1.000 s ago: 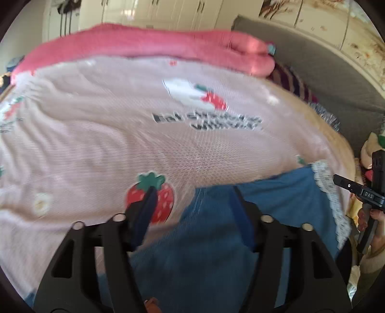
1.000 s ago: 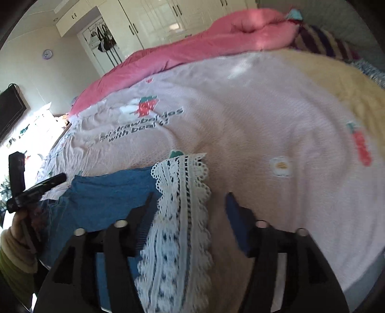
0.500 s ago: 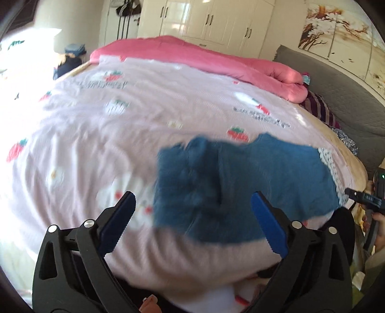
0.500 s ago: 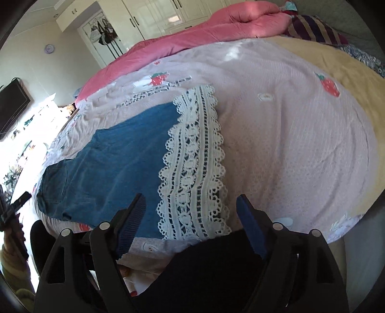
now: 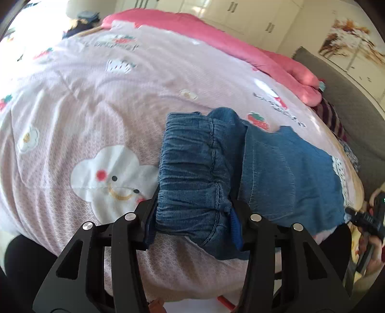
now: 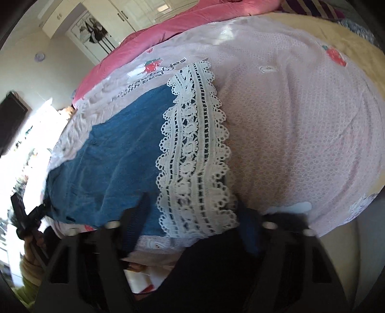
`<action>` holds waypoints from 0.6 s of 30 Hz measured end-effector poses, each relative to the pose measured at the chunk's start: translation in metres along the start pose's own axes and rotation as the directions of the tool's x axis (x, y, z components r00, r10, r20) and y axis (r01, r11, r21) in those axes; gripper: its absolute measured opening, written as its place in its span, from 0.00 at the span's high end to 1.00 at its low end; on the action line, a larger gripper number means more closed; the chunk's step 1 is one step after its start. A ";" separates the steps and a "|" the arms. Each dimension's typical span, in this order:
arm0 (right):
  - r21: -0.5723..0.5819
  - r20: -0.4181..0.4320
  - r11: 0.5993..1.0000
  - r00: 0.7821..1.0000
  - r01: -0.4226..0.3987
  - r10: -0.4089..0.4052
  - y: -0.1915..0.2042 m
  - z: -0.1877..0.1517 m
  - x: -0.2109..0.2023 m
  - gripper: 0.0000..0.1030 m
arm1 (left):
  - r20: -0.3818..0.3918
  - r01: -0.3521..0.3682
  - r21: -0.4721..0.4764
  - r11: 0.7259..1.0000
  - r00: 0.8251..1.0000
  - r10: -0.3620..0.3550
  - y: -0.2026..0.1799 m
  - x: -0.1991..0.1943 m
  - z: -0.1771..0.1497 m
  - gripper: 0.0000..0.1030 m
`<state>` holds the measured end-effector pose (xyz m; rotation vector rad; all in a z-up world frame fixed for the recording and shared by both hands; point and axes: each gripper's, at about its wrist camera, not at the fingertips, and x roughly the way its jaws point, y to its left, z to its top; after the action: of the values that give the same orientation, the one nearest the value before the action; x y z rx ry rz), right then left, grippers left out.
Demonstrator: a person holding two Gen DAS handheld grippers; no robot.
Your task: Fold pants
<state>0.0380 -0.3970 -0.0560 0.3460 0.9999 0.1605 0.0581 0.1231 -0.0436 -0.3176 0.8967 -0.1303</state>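
Both grippers, left (image 5: 192, 219) and right (image 6: 190, 216), have just closed on the pants (image 5: 276, 168), waistband and lace hem between their jaws, gripping for a fold; next, lift together.

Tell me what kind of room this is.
Most likely a home bedroom. A bed takes up most of the view, covered by a pink strawberry-print bedspread with a rolled pink quilt at the far side, and white built-in wardrobes line the wall behind.
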 end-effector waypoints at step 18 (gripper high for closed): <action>-0.004 -0.015 0.999 0.998 0.053 -0.053 -0.015 -0.012 -0.008 0.62 | 0.040 -0.085 0.090 0.992 0.996 0.082 0.003 0.003 -0.002 0.45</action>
<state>0.0238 -0.4106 -0.0608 0.3150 1.0229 0.1173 0.0588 0.1243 -0.0481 -0.1962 0.8636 -0.0879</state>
